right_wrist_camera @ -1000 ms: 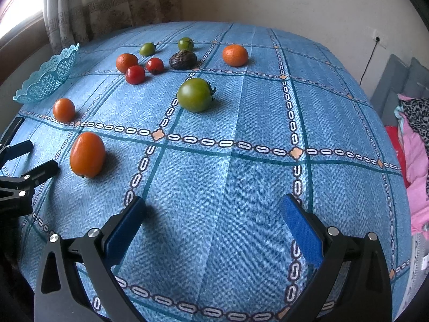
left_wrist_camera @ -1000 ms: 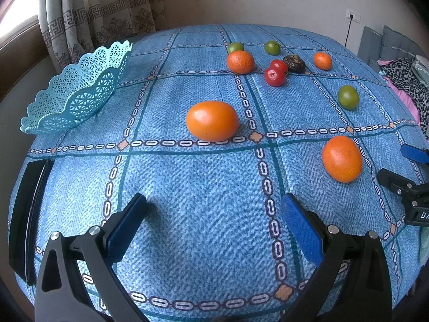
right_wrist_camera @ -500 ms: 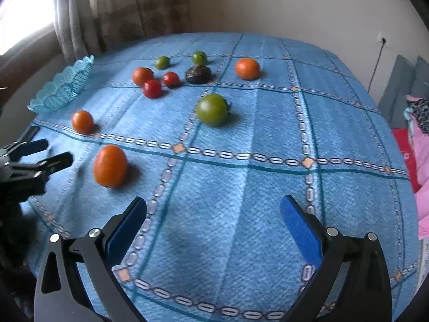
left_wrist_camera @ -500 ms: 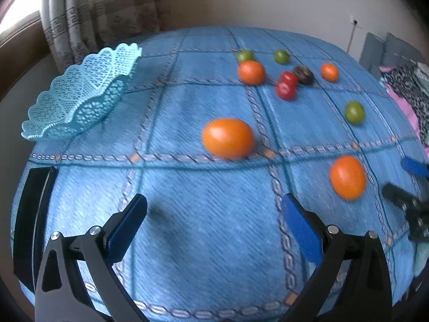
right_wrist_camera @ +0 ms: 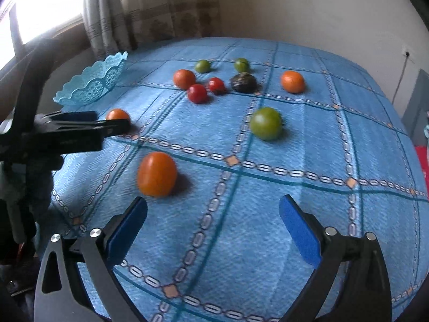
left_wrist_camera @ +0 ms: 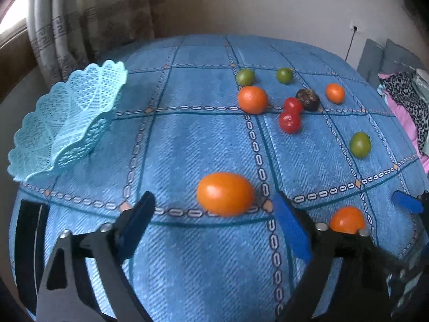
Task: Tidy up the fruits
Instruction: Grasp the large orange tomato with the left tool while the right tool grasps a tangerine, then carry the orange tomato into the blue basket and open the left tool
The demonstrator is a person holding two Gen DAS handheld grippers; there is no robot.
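Our left hand-held gripper (left_wrist_camera: 213,224) has moved forward, jaws wide and empty, the near orange tomato (left_wrist_camera: 225,193) now just ahead of its tips. We read a pickup for the basket (left_wrist_camera: 67,123), far left. Our right hand-held gripper (right_wrist_camera: 213,221) is wide too.

Fruit layout on the table (left_wrist_camera: 187,268)

You have the basket (left_wrist_camera: 67,128) at the far left edge. The oval fruit (left_wrist_camera: 225,193) lies nearest you, between the gripper fingers (left_wrist_camera: 291,225); the other fruits cluster (left_wrist_camera: 289,104) behind it, to the right.
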